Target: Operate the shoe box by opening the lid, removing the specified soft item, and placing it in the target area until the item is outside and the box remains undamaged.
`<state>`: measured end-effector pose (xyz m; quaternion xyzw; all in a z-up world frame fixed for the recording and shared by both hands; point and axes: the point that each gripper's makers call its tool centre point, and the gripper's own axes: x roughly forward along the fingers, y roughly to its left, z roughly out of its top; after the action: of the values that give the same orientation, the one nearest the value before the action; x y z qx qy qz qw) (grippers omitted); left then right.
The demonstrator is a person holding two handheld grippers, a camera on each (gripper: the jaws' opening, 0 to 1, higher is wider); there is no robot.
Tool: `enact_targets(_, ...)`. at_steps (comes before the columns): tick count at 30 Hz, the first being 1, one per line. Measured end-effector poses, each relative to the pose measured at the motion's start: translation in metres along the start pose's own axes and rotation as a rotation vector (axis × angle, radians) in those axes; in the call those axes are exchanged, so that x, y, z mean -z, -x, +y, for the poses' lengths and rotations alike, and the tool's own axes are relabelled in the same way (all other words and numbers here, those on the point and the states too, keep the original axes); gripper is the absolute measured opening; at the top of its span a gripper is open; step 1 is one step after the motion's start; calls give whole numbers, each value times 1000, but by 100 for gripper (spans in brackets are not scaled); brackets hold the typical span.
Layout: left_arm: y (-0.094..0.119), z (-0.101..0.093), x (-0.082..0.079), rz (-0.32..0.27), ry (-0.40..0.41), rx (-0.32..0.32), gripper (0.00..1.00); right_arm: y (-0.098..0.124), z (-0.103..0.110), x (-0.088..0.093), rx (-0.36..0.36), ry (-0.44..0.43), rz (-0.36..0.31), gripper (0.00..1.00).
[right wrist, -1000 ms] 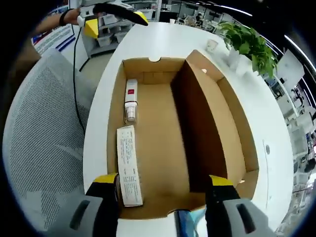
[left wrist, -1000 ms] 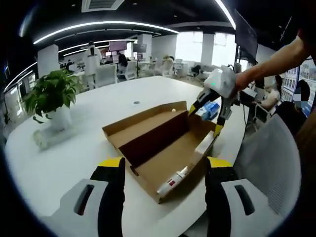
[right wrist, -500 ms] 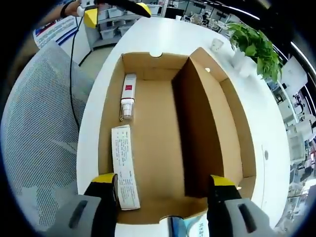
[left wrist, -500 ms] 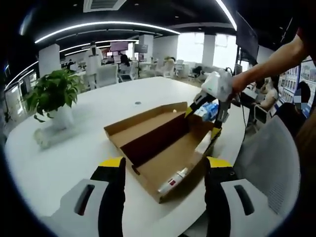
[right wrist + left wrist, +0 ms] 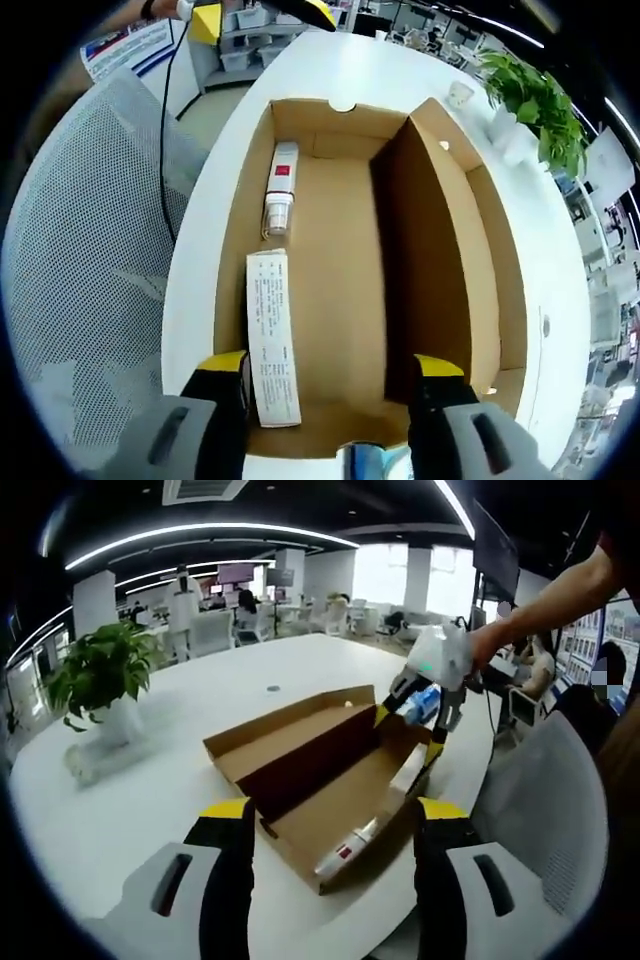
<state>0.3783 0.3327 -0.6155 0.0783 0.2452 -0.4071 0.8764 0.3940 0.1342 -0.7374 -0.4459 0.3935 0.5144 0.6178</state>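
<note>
An open cardboard shoe box (image 5: 335, 800) lies on the white table, its lid (image 5: 280, 735) folded out flat beside it. Inside lie a white tube with a red label (image 5: 345, 848) (image 5: 281, 187) and a long white carton (image 5: 412, 768) (image 5: 273, 350). My left gripper (image 5: 332, 810) is open at the box's near end. At the far end my right gripper (image 5: 408, 735) (image 5: 329, 365) hangs open over the box (image 5: 340, 290). A soft blue and white packet (image 5: 425, 705) (image 5: 365, 465) sits between its jaws near their base, outside the box; whether it rests on the table is unclear.
A potted plant (image 5: 100, 675) (image 5: 530, 95) stands on the round table (image 5: 150, 800) to one side. A grey mesh chair (image 5: 540, 800) (image 5: 80, 270) stands against the table edge by the box. My left gripper (image 5: 262, 12) shows beyond the box. People sit in the office behind.
My right gripper has shifted slightly over the box's far end. The box, the tube, the carton and the packet stay where they were.
</note>
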Motion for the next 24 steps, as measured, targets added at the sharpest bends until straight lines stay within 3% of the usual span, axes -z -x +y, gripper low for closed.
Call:
enact_targets(7,0,2,3,11,2,-1,62,-11,9,-10,-15,51,5,46)
enact_targets(10,1,2,5,15,5,1,62,-18,12,-15,-40,36,0,41)
enact_targets(15,1,2,7,21,7,1,62,-32,25,-10,-109,7,53,29)
enact_targets(24,4,5,12,36,11,-4,61,-34,28,-12,-128,-3,47,29)
